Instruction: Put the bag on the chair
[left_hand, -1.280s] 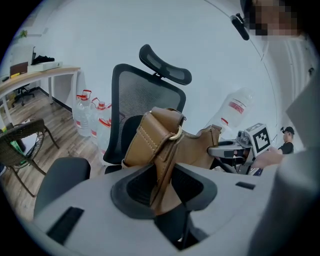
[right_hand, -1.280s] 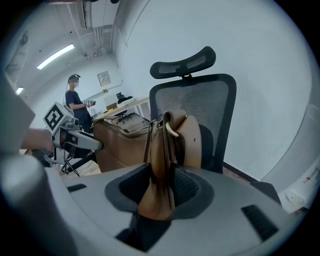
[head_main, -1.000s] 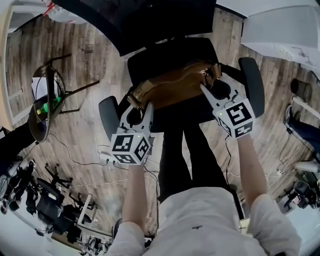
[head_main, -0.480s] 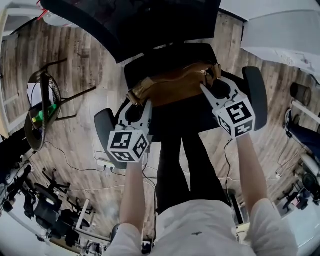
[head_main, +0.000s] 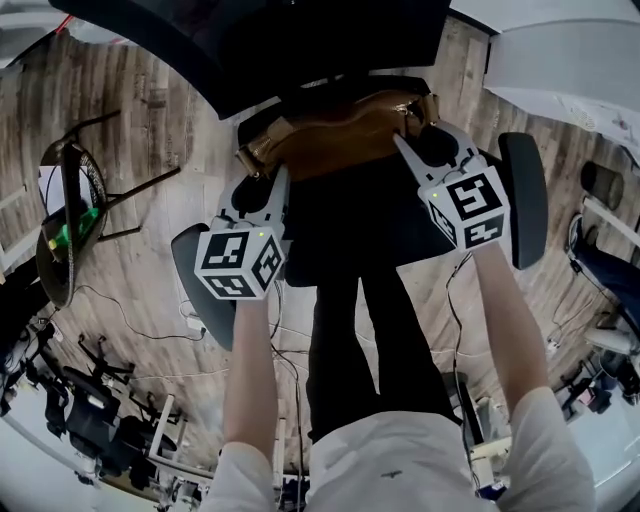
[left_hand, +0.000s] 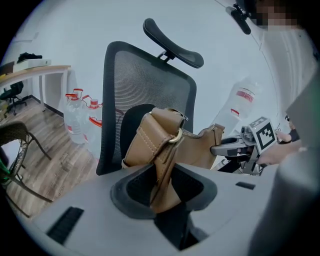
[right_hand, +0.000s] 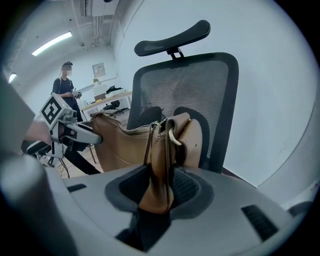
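Black mesh office chair (left_hand: 145, 85): is standing at the far side, headrest on top. Tan leather bag (head_main: 335, 135): is hanging over the seat, near the backrest, stretched between both grippers. Left gripper (head_main: 262, 180): is clamping the bag's left strap end. Right gripper (head_main: 425, 140): is clamping its right strap end.
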